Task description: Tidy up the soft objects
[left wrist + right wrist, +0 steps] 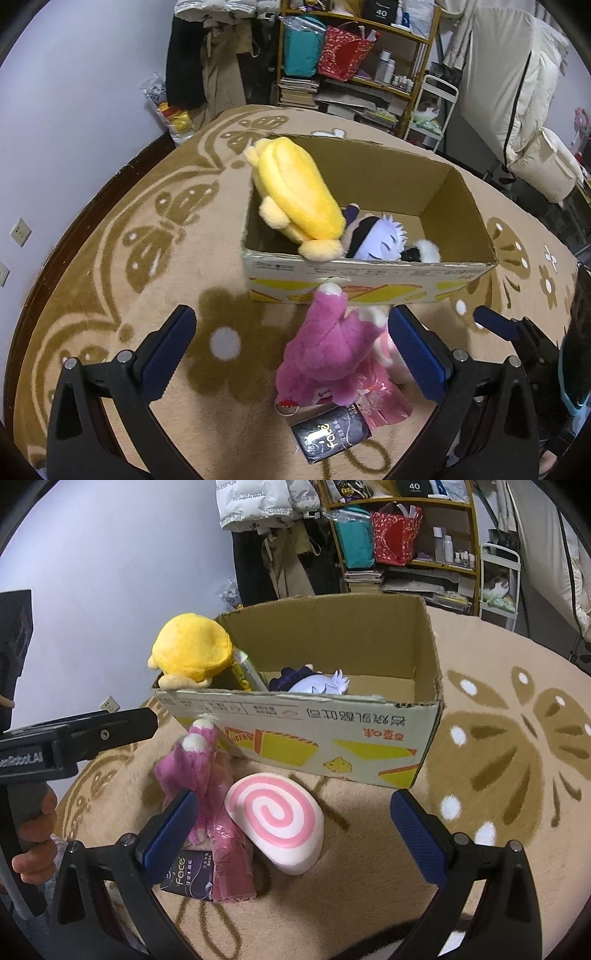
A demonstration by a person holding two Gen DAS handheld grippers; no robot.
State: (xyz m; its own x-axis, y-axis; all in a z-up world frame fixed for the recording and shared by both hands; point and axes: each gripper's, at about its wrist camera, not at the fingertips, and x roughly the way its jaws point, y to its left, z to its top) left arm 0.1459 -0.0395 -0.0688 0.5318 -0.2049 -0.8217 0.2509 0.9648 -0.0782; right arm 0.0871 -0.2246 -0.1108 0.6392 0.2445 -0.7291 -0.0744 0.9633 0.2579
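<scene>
Cardboard box (pixel 332 734) serves as the landmark on the patterned rug (pixel 110 258). Near its left end, the yellow plush (pixel 295 192) leans on the rim, half in. Beside that toy, inside the box, lies the pale-haired doll (pixel 376 240). Before the box's front wall, toward its left, the pink plush (pixel 328 354) rests on a pink packet and a dark tissue pack (pixel 330 437). Right of that plush, still short of the front wall, sits the spiral cushion (pixel 275 819).

Both claws are spread wide and empty: the left gripper (pixel 291 358) brackets the pink plush, the right gripper (pixel 293 838) brackets the cushion. Judging by this, the pickup comes next; each should probably close on the thick body of its toy, not a limb, and lift clear of the box rim before releasing.

Only the right wrist view shows the cushion whole and the green-yellow packet behind the yellow plush; only the left wrist view shows a black-and-white plush by the doll.
</scene>
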